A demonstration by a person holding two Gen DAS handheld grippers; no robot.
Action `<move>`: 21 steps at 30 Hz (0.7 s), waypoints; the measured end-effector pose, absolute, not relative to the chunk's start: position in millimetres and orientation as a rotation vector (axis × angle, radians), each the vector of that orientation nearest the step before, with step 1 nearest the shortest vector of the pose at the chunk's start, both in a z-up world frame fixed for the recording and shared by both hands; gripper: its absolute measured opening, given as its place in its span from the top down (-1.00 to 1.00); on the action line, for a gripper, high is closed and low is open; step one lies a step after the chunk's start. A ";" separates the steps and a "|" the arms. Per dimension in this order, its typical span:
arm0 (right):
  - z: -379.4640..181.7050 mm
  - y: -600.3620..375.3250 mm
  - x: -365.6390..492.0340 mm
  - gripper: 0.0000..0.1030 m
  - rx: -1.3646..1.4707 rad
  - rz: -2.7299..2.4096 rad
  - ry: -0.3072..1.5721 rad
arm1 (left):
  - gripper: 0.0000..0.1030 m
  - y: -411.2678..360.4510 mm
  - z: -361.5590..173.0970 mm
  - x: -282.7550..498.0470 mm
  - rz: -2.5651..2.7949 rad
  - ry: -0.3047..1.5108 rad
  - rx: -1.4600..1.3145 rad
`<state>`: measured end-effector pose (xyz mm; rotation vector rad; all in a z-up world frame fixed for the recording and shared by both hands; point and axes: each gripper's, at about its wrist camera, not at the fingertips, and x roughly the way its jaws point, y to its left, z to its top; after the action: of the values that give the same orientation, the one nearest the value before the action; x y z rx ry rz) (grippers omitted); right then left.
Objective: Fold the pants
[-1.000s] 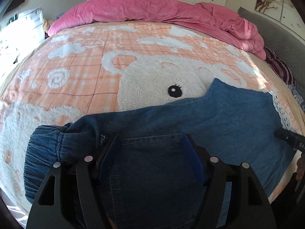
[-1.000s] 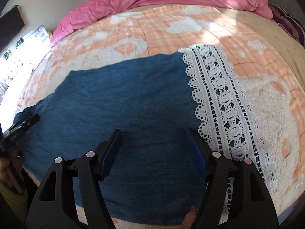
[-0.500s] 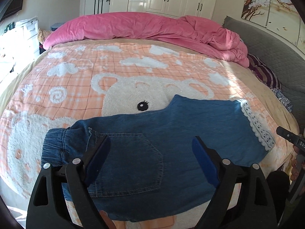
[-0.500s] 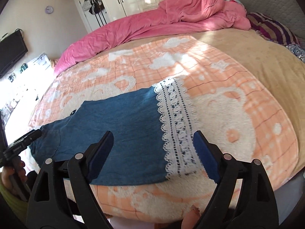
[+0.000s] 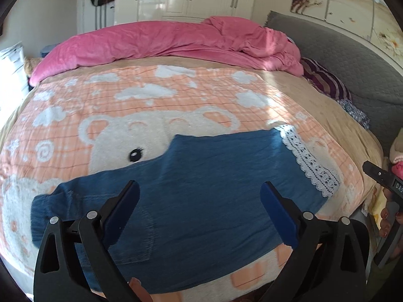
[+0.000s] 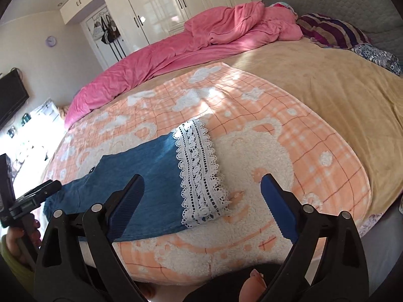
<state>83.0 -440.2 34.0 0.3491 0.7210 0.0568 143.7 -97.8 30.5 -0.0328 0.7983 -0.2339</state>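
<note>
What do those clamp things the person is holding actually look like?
Each hand-held gripper, left and right, is a black plastic fork: two angled fingers with triangular cut-outs, silver rivets and ribbed blue pads. The right one's black body bears white lettering. A yellow-green sleeve shows.

Pants [image 5: 206, 191]: near hem and pocket partly behind left gripper [image 5: 200, 210] fingers [image 5: 121, 211]. Waistband end hidden in right wrist view behind the left gripper's body. Right gripper [image 6: 202, 202] in left view: cut by frame edge, label letters incomplete. Bed [image 6: 327, 95]: foot edge below frame.
</note>
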 end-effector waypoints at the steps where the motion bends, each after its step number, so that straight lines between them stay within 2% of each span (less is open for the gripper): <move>1: 31.8 -441.2 83.6 -0.71 0.360 0.058 0.724 | -0.88 -105.4 30.4 147.8 -0.245 0.802 -0.023; 13: -9.7 -432.5 101.6 -0.72 0.466 0.106 0.834 | -0.89 -191.6 16.3 235.7 -0.394 0.923 -0.009; 21: -38.0 -431.3 117.6 -0.72 0.538 0.078 0.895 | -0.89 -249.4 -0.2 296.9 -0.479 0.949 0.099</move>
<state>117.6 -431.3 -38.0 0.5377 0.8953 0.0776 296.9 -249.4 -0.2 0.0986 0.9494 -0.4791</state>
